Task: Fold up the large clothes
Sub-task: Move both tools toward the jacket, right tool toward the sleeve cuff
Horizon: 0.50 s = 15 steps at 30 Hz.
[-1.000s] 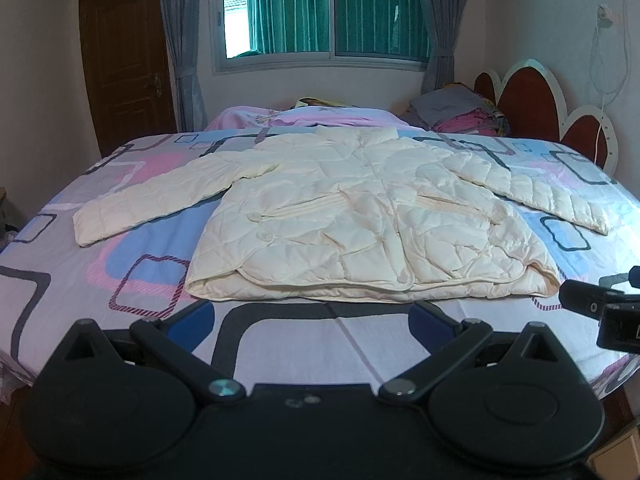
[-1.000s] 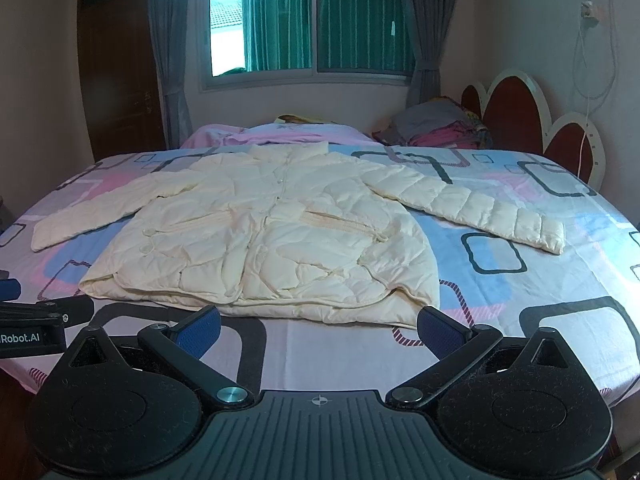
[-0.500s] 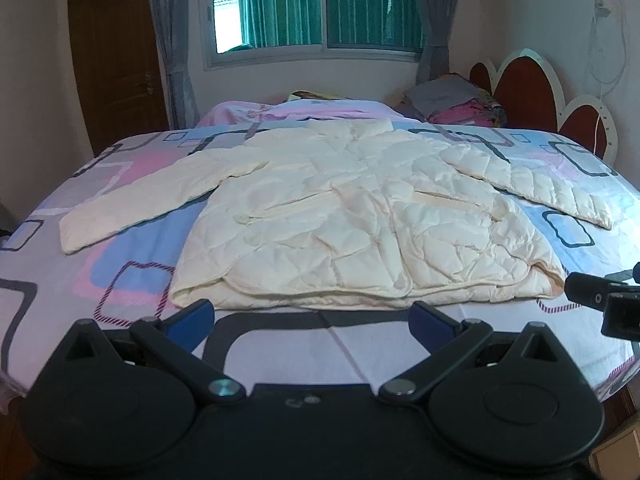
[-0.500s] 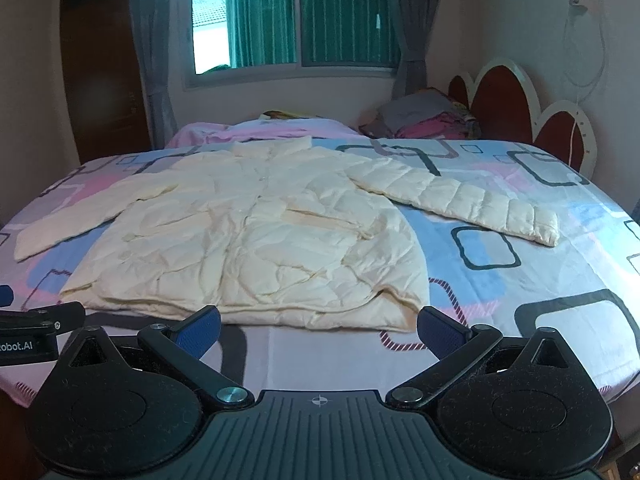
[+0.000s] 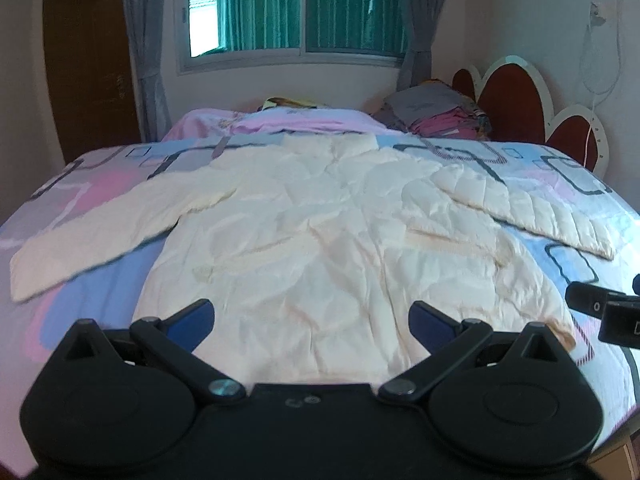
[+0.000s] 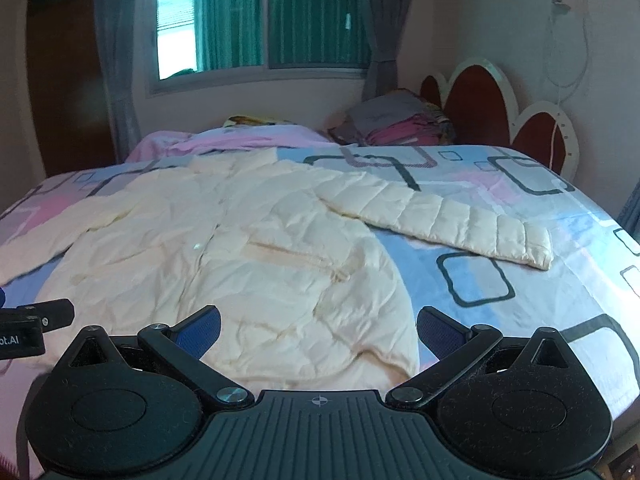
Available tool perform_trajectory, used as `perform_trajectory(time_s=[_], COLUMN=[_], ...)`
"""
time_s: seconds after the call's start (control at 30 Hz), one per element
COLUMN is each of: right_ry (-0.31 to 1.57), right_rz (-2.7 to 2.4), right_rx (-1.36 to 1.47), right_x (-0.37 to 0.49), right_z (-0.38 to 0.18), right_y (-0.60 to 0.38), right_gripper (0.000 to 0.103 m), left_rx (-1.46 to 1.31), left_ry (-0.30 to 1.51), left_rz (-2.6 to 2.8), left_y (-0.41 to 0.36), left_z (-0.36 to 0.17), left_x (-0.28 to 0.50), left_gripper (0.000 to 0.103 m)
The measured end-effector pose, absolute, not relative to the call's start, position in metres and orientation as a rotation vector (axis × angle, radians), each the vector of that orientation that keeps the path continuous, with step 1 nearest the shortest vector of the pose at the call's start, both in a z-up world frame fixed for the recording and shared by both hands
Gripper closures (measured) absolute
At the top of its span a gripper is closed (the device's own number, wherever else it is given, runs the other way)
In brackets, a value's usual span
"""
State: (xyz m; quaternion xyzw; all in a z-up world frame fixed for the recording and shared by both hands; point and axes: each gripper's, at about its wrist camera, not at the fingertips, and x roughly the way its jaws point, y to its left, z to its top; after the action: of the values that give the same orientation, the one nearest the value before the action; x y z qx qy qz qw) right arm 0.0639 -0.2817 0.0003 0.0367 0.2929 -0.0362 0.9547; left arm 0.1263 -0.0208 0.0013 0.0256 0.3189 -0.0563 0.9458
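Setting: home bedroom. Evidence: wide bed with pink-and-blue square-patterned sheet point(image 6: 500, 216); scalloped red-and-white headboard point(image 6: 476, 96); window with green curtains behind grey drapes point(image 6: 280, 24); dark wooden door point(image 5: 88, 60); stack of folded grey and pink clothes point(image 6: 396, 120) at bed's far edge.

On my left gripper point(image 5: 311, 320) I see a matte black body — two round lobes, silver pivot screws at 6 o'clock, blue finger pads point(image 5: 191, 317). My right gripper point(image 6: 318, 327) matches it, adding a ribbed grey plate with a crosshair mark and dust-flecked lobes.
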Motion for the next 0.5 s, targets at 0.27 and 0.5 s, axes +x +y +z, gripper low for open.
perform_trajectory(time_s=[0.27, 0.5], right_ry=[0.581, 0.604], right_rz=[-0.152, -0.219], right_rx=[0.101, 0.095], right_x=[0.098, 0.113], right_z=[0.004, -0.001], right_y=[-0.285, -0.305], right_gripper=[0.0, 0.0], left_rx=[0.029, -0.022], left_ry=[0.619, 0.665], left_rz=[-0.189, -0.287], left_y=[-0.018, -0.033], left_z=[0.003, -0.009], left_x=[0.167, 0.185], left_gripper=[0.0, 0.0])
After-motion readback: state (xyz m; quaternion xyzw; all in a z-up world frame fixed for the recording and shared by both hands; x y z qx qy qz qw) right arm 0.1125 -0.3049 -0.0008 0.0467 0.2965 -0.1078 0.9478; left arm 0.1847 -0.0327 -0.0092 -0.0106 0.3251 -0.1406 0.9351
